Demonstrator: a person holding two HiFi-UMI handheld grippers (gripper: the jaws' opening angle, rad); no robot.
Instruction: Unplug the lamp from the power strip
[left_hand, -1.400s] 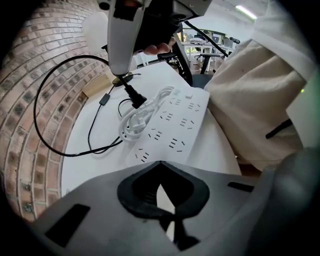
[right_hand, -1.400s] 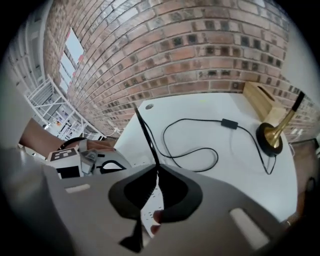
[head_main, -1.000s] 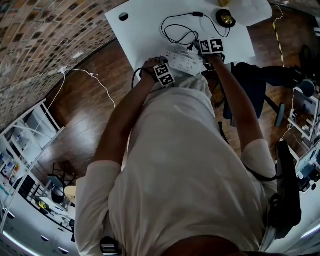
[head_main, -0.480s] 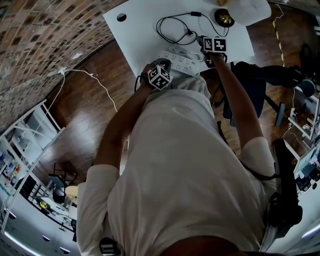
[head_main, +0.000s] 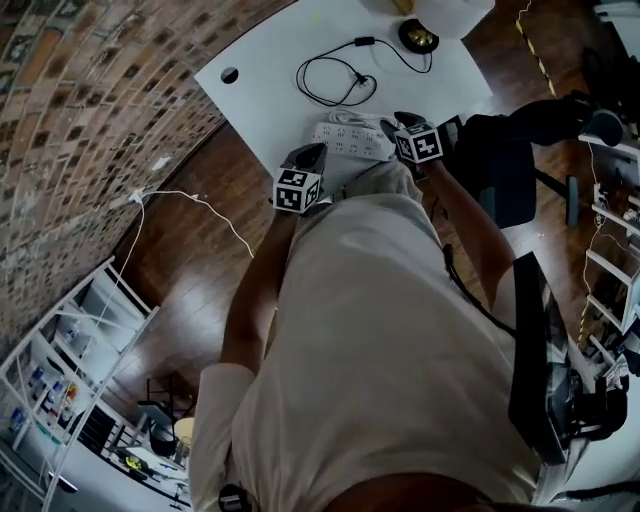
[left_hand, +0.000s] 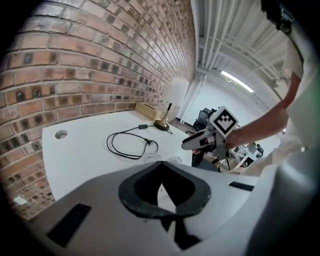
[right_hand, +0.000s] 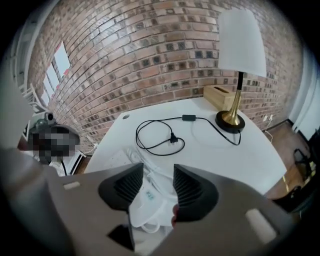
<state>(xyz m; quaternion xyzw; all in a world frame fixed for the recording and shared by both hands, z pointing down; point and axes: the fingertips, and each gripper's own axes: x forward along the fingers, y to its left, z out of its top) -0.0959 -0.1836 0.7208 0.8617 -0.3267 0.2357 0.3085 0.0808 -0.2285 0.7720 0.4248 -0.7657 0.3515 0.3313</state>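
Observation:
The lamp with a white shade and brass base stands at the table's far right. Its black cord lies looped on the white table, and the plug lies free on the tabletop, apart from the white power strip. My right gripper hovers over the strip. Its jaws have just been opening, and nothing is between the pads. My left gripper is raised off the table's near edge, shut and empty.
A small wooden box sits beside the lamp. The table has a cable hole near its left corner. A dark office chair stands at the right. A white cable trails over the wooden floor by the brick wall.
The right gripper pulled back from the cord toward the near edge and opened; the plug now lies loose. The left gripper rose off the strip and rolled.

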